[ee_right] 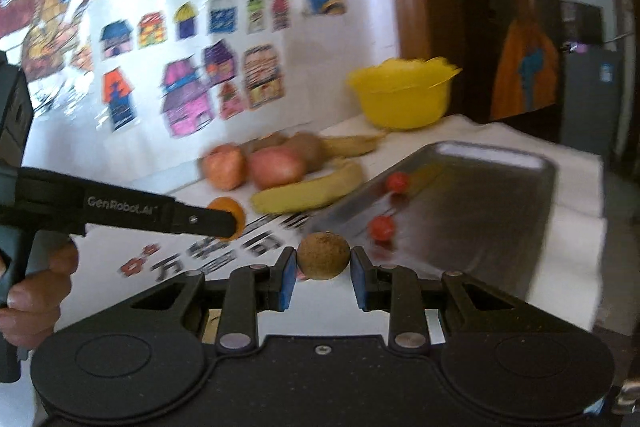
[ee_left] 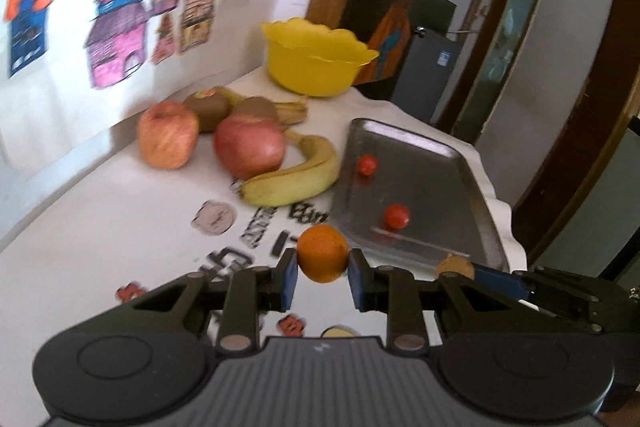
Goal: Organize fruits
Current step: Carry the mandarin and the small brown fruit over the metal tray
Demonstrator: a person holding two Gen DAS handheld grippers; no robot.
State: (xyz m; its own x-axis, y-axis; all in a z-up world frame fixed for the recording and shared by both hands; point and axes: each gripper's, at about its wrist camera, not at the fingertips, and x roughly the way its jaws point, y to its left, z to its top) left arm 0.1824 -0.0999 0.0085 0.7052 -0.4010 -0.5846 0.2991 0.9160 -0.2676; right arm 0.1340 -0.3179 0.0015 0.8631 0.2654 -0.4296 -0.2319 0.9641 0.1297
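We see 2 tongs, each grasping 1 fruit. The left gripper (ee_left: 322,277) is clenched on 1 orange (ee_left: 322,253), its 2 blue pads (ee_left: 289,285) pressed against the fruit's sides. The right gripper (ee_right: 323,277) is clenched on 1 small brown fruit (ee_right: 323,255), round and rough-skinned, held between its own 2 pads (ee_right: 288,283). In the left wrist view the right gripper's fruit shows just to the right of the left tongs, so the 2 tongs sit near each other.

Ahead and to the right of both tongs lies 1 metal tray (ee_left: 424,147) with 2 small red fruits (ee_left: 367,165) on it, 1 nearer the tongs (ee_left: 397,216) and 1 farther. Ahead and to the left of the tray, beyond the orange, we count 2 red apples (ee_left: 168,135), side by side with the second (ee_left: 249,147) closer to the tray. 1 yellow banana (ee_left: 294,179) curves in front of that apple, between it and the tray. Behind the apples we count 2 brown kiwis (ee_left: 208,107) and 1 darker banana (ee_left: 292,111), partly hidden. Farthest from the tongs stands 1 yellow bowl (ee_left: 312,67), at the back edge of the white table (ee_left: 100,227). Printed stickers mark the tabletop near the tongs.
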